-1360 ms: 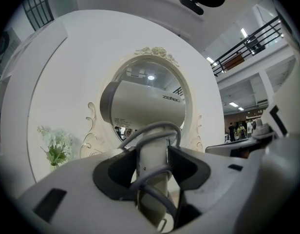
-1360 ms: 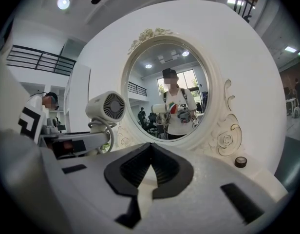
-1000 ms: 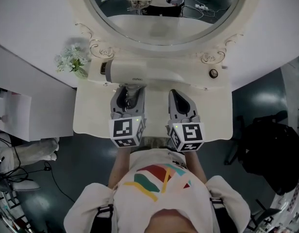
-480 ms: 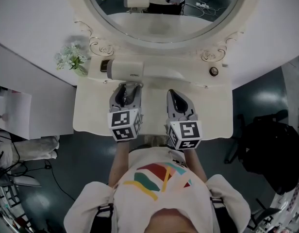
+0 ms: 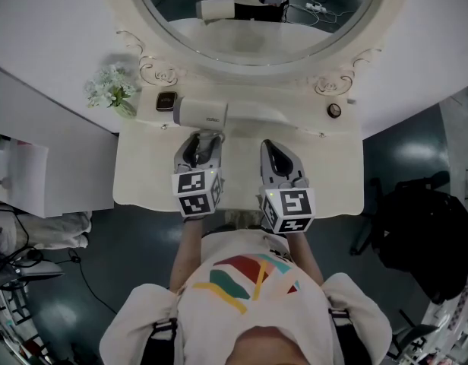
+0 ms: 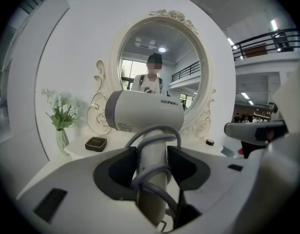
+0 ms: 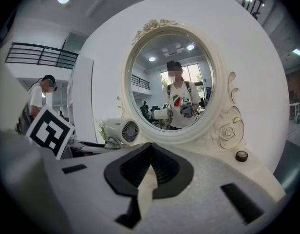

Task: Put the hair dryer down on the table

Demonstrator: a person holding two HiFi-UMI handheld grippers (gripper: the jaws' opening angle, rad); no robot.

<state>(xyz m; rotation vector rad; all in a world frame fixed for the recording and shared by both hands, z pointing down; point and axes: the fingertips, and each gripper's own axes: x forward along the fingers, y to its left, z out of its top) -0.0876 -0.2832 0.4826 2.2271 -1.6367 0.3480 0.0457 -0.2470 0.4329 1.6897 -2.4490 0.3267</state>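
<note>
The white hair dryer hangs over the back of the cream dressing table, its barrel level and its rear end toward the left. My left gripper is shut on its handle. In the left gripper view the handle stands upright between the two dark pads, the grey cord looped round it, and the barrel sits above. My right gripper is to the right, shut with nothing in it; its jaws meet. That view shows the dryer at the left.
A large oval mirror stands behind the table. A vase of pale flowers and a small dark box sit at the back left, a small round object at the back right. A dark chair is on the floor to the right.
The left gripper has moved slightly forward with the dryer. The dryer now looks smaller and farther from the head camera, and the small dark box beside it has come into view.
</note>
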